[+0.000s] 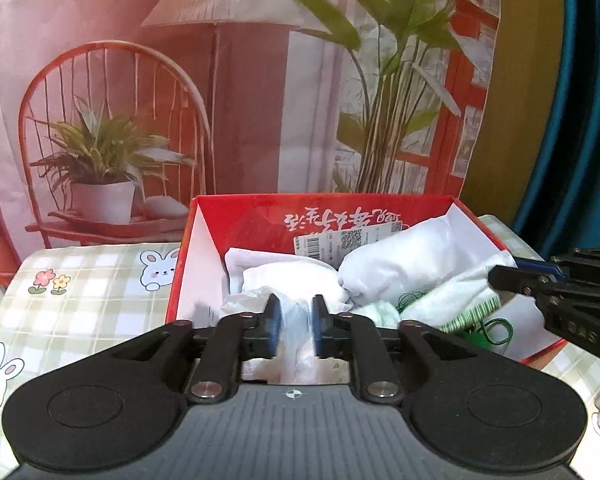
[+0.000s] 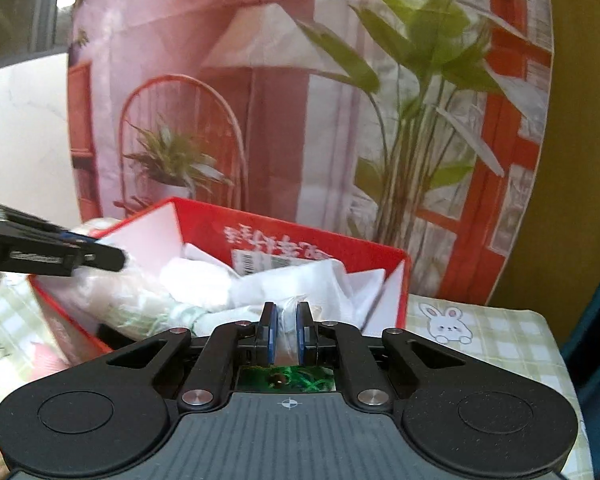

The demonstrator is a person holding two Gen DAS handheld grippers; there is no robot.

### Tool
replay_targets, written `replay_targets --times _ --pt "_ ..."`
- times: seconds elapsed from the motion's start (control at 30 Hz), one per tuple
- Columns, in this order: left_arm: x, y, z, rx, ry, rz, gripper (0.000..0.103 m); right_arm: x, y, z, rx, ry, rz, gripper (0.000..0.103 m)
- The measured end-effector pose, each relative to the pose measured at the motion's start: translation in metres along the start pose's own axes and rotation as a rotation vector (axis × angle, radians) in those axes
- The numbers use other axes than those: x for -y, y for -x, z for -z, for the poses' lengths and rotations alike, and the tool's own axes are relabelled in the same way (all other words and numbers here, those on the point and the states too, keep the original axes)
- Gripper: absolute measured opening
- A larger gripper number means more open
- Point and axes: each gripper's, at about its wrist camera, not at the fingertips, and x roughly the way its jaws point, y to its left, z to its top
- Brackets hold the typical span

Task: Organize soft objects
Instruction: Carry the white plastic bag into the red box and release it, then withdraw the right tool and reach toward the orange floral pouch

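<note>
Under right claw [image 2: 287,334] only, green string [image 2: 308,383].

- The left wrist view looks forward along the left claw [image 1: 293,328], close above the near edge of the red box [image 1: 188,240], facing the printed backdrop [image 1: 140,80].
- In it the box lies just ahead of the claw tips and fills the middle; the right claw [image 1: 512,278] comes in from the right edge.
- The right wrist view looks along the right claw [image 2: 287,334], tilted, from the box's near right side, also facing the backdrop [image 2: 260,80].
- Here the box [image 2: 396,272] sits ahead and to the left of the tips, and the left claw [image 2: 100,258] enters from the left.
- Both views share the box, the white cloths [image 1: 412,256] [image 2: 204,280] in it, the bunny tablecloth [image 1: 80,280] [image 2: 500,332] and the backdrop.
</note>
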Motion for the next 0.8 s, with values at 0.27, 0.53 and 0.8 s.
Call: replay_targets --times 0.27,0.53,0.8 --pt "-0.001 0.008 -0.001 0.019 -0.003 -0.004 0.064 -0.004 -0.022 0.001 -0.04 -0.039 0.075 0.01" --pt "-0.002 0.033 0.004 0.046 0.006 0.031 0.075 -0.011 -0.01 0.003 -0.04 -0.056 0.086 0.036" --pt "-0.007 0.074 0.026 0.053 0.007 0.074 0.075 -0.016 0.053 0.012 0.071 -0.122 -0.018 0.049"
